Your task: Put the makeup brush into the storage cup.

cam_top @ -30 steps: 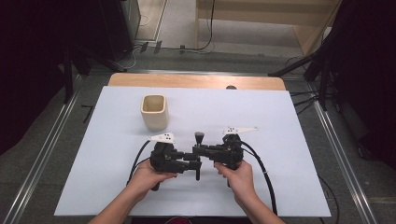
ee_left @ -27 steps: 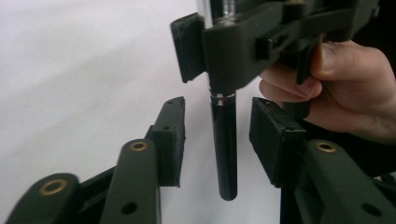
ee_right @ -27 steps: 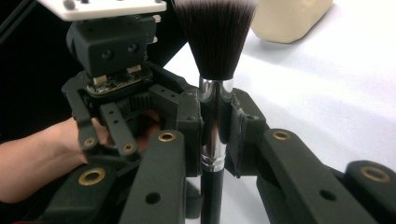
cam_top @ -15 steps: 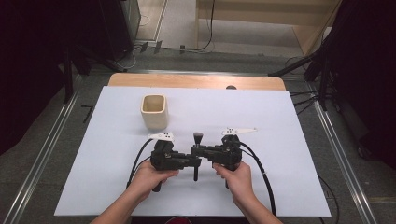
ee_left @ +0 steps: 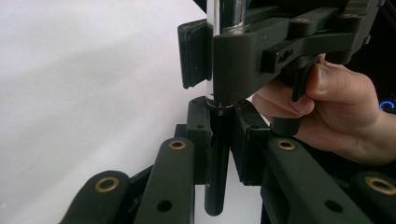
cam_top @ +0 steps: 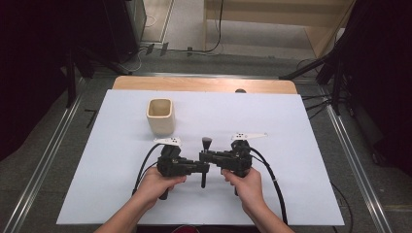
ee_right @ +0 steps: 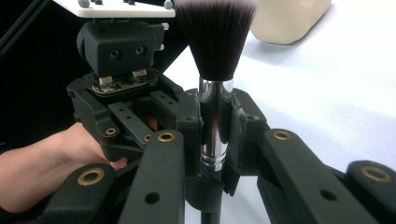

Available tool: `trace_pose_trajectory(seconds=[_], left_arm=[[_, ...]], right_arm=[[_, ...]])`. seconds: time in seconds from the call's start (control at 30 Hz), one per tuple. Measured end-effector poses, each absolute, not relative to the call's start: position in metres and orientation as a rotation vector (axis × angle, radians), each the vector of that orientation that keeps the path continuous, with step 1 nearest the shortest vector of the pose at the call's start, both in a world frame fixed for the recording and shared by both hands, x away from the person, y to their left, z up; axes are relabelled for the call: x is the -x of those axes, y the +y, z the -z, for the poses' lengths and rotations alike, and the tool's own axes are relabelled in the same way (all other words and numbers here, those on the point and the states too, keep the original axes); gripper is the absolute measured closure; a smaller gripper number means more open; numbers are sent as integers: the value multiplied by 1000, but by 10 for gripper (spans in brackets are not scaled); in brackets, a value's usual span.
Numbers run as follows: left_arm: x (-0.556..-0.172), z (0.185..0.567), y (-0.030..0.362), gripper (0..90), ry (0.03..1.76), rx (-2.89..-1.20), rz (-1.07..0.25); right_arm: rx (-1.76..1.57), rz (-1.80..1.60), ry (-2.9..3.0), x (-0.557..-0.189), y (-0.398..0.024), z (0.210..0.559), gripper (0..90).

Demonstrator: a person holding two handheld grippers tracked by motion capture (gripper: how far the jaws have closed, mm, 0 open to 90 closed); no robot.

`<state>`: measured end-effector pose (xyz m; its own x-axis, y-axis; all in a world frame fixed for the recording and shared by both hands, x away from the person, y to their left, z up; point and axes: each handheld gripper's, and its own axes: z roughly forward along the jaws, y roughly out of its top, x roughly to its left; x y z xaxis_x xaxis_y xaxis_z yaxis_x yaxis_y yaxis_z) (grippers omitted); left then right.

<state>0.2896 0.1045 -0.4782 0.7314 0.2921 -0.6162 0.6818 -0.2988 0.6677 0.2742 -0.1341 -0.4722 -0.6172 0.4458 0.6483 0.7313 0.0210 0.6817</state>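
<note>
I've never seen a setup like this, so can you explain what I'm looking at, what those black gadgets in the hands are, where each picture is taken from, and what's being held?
A person sits at a white table and holds a hand-operated clamp tool in each hand. The high view looks down from above. The other two pictures come from small cameras riding on each tool, looking along its black jaws. The left gripper has just been closing and now clamps the dark handle of a makeup brush. The right gripper clamps the brush's shiny metal collar, just under the bristles. So both tools hold one brush between them. A cream cup stands farther back on the table, apart from the grippers.
</note>
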Motion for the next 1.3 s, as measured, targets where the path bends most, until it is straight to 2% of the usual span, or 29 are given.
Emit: trace_pose_trajectory(seconds=[0.37, 0.6, 1.3], left_arm=[[-291, 478, 105, 791, 763, -1908, 454], [-292, 477, 108, 791, 788, -1923, 431], [-295, 473, 115, 790, 800, -1940, 384]], right_arm=[[1256, 1664, -2049, -276, -139, 470, 517], [1277, 1654, -2086, -278, -142, 471, 417], [1311, 1665, -2170, -279, -155, 468, 319]])
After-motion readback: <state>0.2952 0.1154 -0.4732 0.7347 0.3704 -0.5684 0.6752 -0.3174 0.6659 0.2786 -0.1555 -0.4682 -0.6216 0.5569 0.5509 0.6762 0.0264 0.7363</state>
